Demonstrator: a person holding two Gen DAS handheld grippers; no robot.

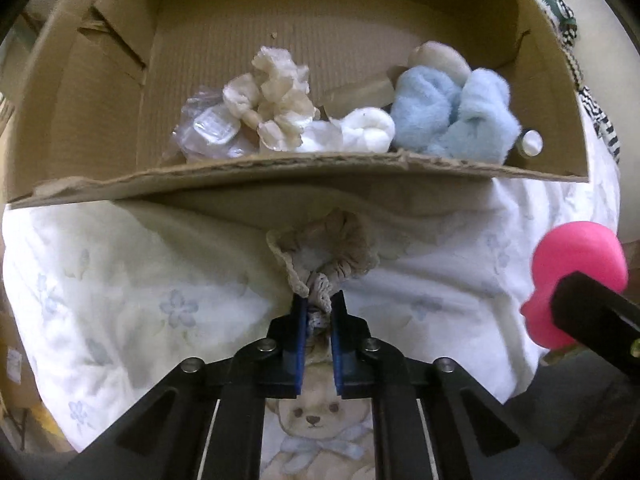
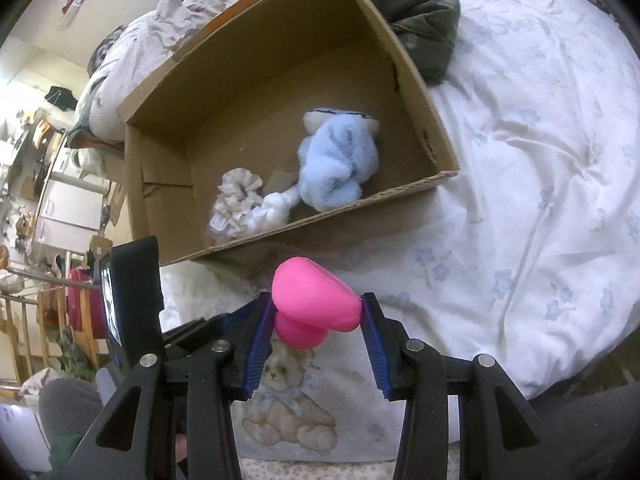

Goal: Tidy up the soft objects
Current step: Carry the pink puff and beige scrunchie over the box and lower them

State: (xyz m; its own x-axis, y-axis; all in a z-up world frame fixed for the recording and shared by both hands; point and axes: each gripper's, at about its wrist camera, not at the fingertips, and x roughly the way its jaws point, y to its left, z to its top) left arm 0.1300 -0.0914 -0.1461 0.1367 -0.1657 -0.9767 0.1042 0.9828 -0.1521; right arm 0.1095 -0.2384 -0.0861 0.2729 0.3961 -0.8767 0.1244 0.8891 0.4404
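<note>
My left gripper (image 1: pixel 318 300) is shut on a beige scrunchie (image 1: pixel 328 250) and holds it just in front of the near wall of a cardboard box (image 1: pixel 280 176). My right gripper (image 2: pixel 318 308) is shut on a pink soft toy (image 2: pixel 312 298), short of the box (image 2: pixel 420 184); the toy also shows at the right of the left wrist view (image 1: pixel 572 280). Inside the box lie a cream scrunchie (image 1: pixel 276 96), a white rolled cloth (image 1: pixel 368 128), a light blue plush (image 1: pixel 452 116) and a clear plastic bag (image 1: pixel 208 132).
The box sits on a white floral bedsheet (image 2: pixel 540 160) with a teddy bear print (image 2: pixel 280 412). Dark green clothes (image 2: pixel 416 4) lie behind the box. The left gripper's body (image 2: pixel 132 280) shows at the left of the right wrist view. Room clutter lies far left.
</note>
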